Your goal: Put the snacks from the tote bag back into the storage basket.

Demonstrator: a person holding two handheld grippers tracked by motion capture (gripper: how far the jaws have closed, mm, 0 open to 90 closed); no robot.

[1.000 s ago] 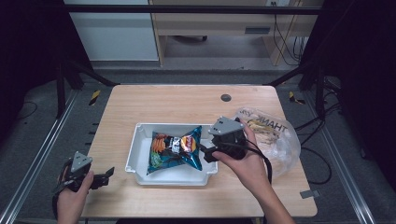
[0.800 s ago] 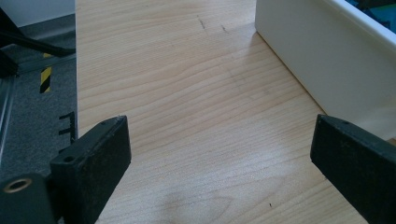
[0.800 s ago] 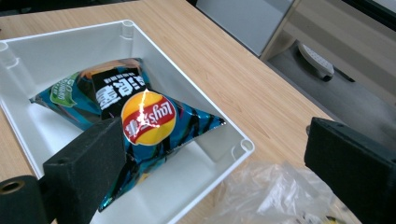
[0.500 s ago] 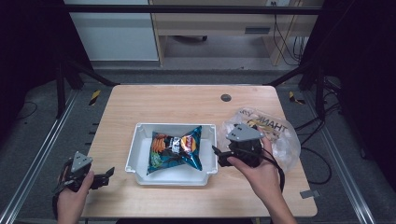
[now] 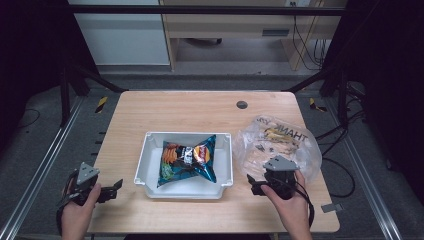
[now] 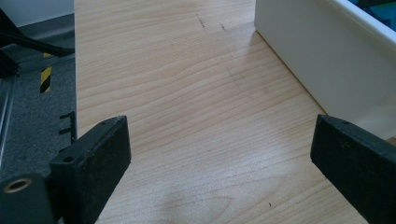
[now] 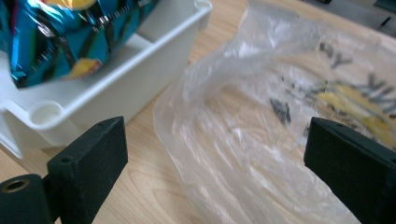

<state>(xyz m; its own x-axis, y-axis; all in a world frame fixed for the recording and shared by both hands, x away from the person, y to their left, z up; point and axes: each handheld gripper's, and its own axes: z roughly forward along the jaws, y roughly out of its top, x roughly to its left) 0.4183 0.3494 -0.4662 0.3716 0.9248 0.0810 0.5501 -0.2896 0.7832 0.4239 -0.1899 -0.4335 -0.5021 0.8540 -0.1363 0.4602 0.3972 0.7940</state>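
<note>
Both the right gripper [image 5: 256, 184] and left gripper [image 5: 114, 186] are gaping empty either side of the white tray [image 5: 145, 165], the right one facing the plastic bag [image 5: 300, 145].

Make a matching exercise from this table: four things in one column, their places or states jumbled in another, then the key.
1. chip bag
2. plastic bag
3. left gripper
4. tray

a. open, off the table's left edge
b. white, mid-table
c. lying in the tray
d. clear, crumpled, right of the tray

Pairs: 1-c, 2-d, 3-a, 4-b
</note>
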